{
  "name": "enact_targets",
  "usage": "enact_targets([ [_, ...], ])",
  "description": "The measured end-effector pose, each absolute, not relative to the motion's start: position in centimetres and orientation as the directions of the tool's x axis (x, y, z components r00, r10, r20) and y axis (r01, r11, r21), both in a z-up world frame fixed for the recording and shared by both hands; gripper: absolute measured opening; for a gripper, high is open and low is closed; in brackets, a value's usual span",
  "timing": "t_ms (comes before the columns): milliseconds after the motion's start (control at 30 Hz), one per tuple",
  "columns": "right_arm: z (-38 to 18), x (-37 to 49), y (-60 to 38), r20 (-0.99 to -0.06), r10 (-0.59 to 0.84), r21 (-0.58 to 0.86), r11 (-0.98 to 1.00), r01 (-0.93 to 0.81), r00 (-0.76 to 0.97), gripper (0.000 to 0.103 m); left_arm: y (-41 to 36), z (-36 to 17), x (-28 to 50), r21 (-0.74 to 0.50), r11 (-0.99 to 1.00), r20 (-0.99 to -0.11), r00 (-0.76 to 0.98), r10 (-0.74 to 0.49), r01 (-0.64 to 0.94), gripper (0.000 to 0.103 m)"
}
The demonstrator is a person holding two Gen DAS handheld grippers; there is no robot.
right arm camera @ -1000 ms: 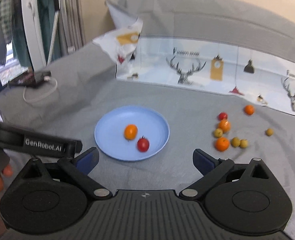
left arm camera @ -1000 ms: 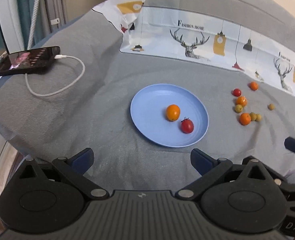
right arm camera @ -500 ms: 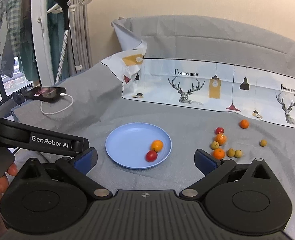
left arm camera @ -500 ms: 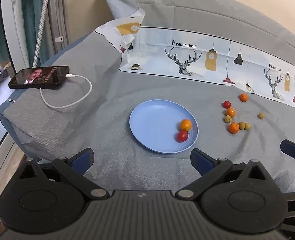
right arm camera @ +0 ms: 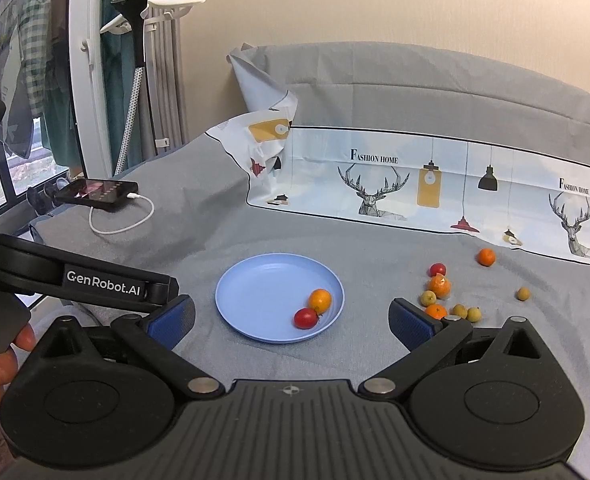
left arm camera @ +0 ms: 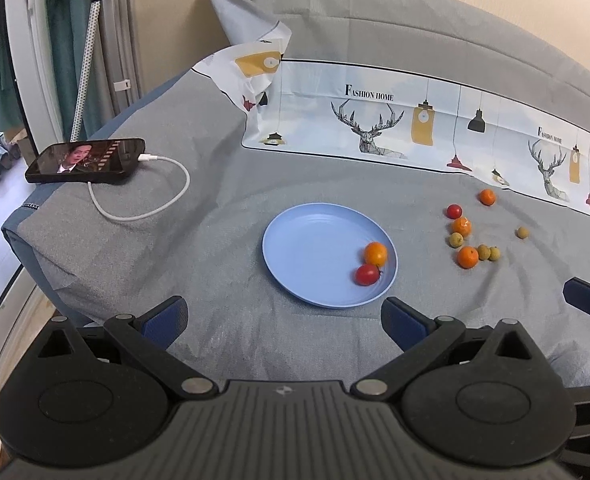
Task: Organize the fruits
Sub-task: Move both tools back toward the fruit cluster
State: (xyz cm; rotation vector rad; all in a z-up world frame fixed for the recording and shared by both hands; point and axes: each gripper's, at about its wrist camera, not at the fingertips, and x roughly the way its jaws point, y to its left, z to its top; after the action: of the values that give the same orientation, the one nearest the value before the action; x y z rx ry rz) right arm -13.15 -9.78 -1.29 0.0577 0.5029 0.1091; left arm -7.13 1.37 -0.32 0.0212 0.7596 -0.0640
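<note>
A light blue plate [left arm camera: 303,248] [right arm camera: 255,292] lies on the grey cloth. On its right side sit an orange fruit [left arm camera: 375,254] [right arm camera: 319,300] and a red tomato [left arm camera: 367,274] [right arm camera: 305,317]. Several loose fruits lie to the right of the plate: a red tomato [left arm camera: 454,211] [right arm camera: 437,269], oranges [left arm camera: 467,257] [right arm camera: 439,286] and small yellow-green fruits [left arm camera: 488,253] [right arm camera: 467,313]. My left gripper [left arm camera: 285,320] is open and empty, held back from the plate's near edge. My right gripper [right arm camera: 291,322] is open and empty, also short of the plate.
A phone [left arm camera: 85,160] [right arm camera: 97,193] with a white charging cable [left arm camera: 151,210] lies at the far left near the cloth's edge. A printed deer-pattern sheet [left arm camera: 415,128] stands along the back. The left gripper's body [right arm camera: 75,280] crosses the right wrist view at left.
Both grippers have drawn back and up from the plate. On the plate, the orange fruit and the tomato have rolled to its right side.
</note>
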Motion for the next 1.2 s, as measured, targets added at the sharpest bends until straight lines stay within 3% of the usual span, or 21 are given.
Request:
enact_targets([
  [933,-3.8,-10.5,-11.4,-0.543,0.143,0.161,0.985,-0.064,0.827,0.102,0.0,-2.8,-4.2,0.048,0.996,-0.76,0.65,-0.016,0.08,0.103],
  [1200,-5.3,-9.7,-14.3,-0.549,0.095,0.2,0.98,0.02,0.83,0.102,-2.7,-4.0,-1.5,-0.024,0.989,-0.819,0.564,-0.103,0.147,0.103],
])
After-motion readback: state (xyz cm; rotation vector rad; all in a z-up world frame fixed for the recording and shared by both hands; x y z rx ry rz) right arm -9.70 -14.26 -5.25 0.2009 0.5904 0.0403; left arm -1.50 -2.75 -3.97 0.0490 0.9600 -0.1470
